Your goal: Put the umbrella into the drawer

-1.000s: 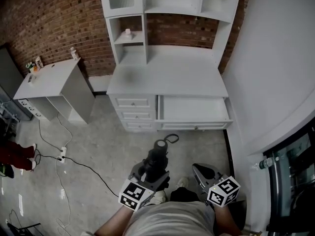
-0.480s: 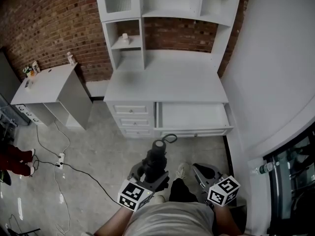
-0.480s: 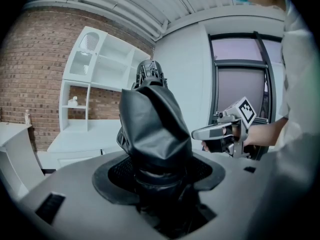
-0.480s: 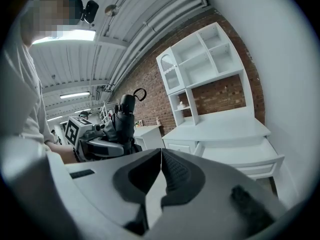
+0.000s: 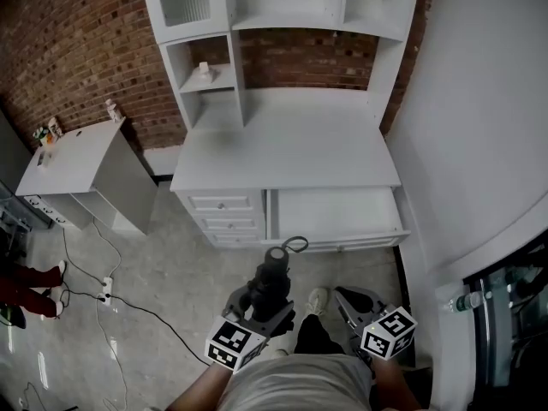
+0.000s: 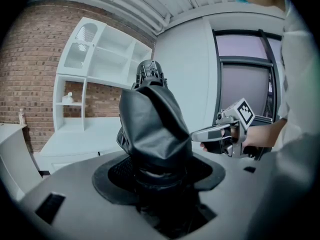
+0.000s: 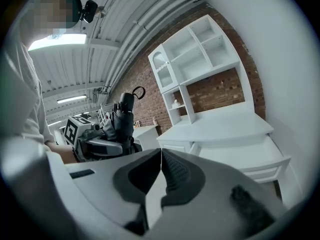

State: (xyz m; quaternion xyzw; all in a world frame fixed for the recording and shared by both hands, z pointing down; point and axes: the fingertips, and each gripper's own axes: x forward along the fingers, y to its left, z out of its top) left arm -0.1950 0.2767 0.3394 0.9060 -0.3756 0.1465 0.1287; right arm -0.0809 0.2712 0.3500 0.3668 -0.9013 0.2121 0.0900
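Left hand-held gripper [image 5: 257, 305] clamps the folded black umbrella [image 5: 272, 274] — long axis pointing forward, strap loop leading — with the white desk's [image 5: 282, 148] open drawer [image 5: 334, 216] near, ahead and slightly right; right hand-held gripper [image 5: 354, 302] closed, empty.

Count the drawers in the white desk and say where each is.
4: three closed drawers stacked at left; one open drawer at right. More may hide below.

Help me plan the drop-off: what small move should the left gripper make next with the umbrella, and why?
Probably carry it forward and slightly right, toward the open drawer. The left gripper grips the folded umbrella, which is short of the drawer front, and the drawer looks empty, so nothing blocks the way.
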